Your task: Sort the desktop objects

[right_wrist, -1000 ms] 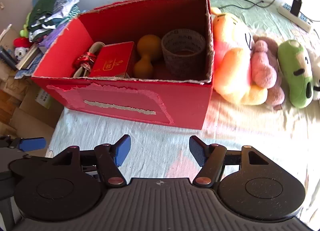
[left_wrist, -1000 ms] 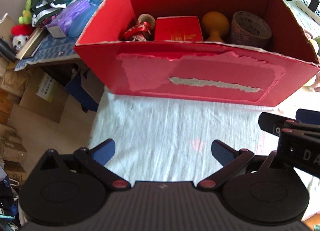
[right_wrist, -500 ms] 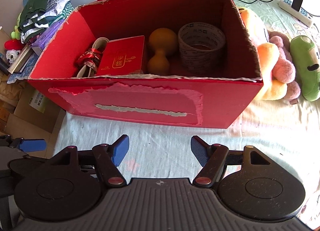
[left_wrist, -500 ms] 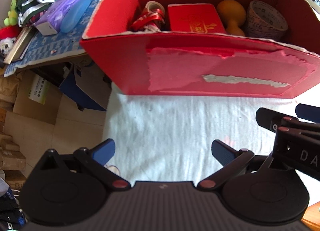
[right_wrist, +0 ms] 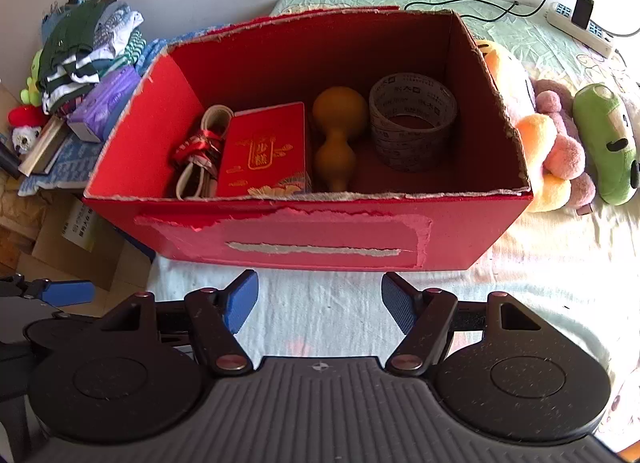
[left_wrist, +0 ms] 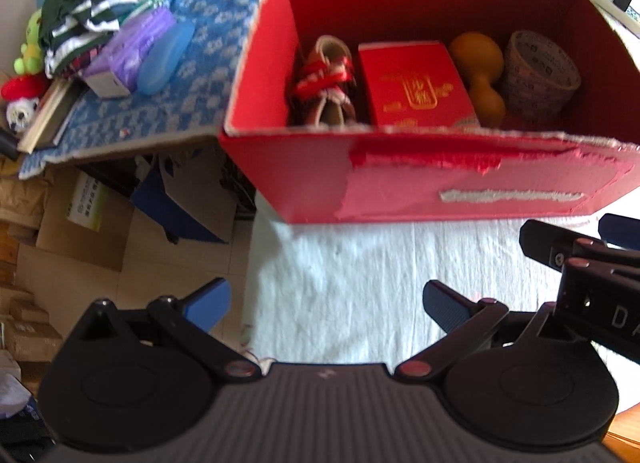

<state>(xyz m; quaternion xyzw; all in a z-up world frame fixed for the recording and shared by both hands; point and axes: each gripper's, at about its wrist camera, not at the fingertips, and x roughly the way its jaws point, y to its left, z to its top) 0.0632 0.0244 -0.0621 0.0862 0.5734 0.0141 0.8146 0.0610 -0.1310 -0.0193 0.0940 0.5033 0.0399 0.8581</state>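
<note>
both grippers empty, jaws spread wide, hovering over white cloth just short of red cardboard box; box lies at 12 o'clock from right gripper, more like 1 o'clock from left gripper, which sits off box's left corner, half over table edge.

inside box, in right wrist view, l to r: ribbon-tied bundle, red gift packet, gourd, tape roll; all sit on box floor, nothing on open cloth betw jaws & box.

key relation: gourd & packet long axes run 12–6, i.e. in line w/ right fingers, so jaws would close across their narrow width w/o wrist twist; gourd waist nearly dead ahead of right gripper, slightly right of centre; right looks nearer & better squared for anything mid-box. bundle at far left, closest to left gripper, approx 12 o'clock in its view.

front wall stands betw jaws & contents; reach prob needs up-and-over, then down.

plush toys beside box at 2 o'clock, apart from both grippers.
</note>
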